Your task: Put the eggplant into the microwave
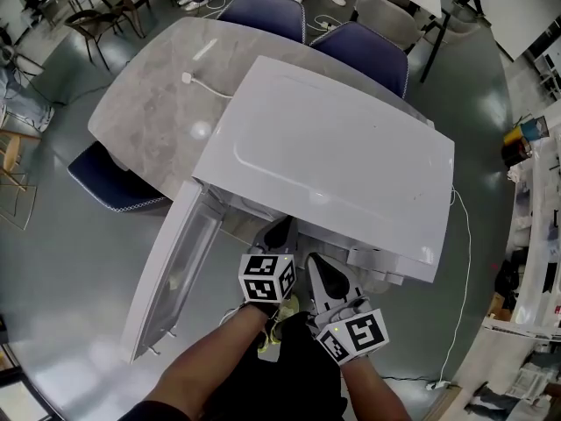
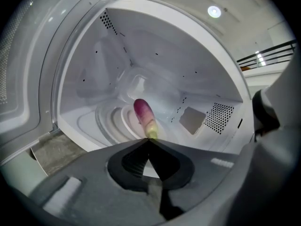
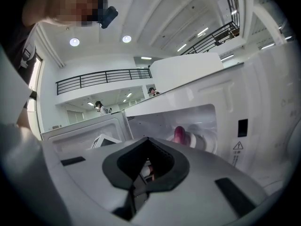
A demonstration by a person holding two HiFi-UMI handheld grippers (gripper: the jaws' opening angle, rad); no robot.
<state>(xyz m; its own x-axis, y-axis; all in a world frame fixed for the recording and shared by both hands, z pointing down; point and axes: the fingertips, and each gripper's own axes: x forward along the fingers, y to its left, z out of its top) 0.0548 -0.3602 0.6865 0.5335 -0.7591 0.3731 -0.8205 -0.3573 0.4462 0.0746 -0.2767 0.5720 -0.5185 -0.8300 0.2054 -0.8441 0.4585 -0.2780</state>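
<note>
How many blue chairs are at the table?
3. Two sit side by side at the far edge of the table: one blue chair and another. The third is at its left side. The microwave may hide more.

near end of eggplant (image 2: 143, 113) hidden behind left gripper (image 2: 149, 142), microwave (image 2: 164, 46) cropped

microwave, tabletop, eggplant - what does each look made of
Microwave: probably white painted sheet metal with a satin finish; a pressed panel outline shows on its top.
Tabletop: grey mottled stone or a stone-look laminate, polished; a bright glint shows on it.
Eggplant: smooth, slightly glossy purple skin fading to pale green at one end; it could be real or a plastic model, I can't tell which.
</note>
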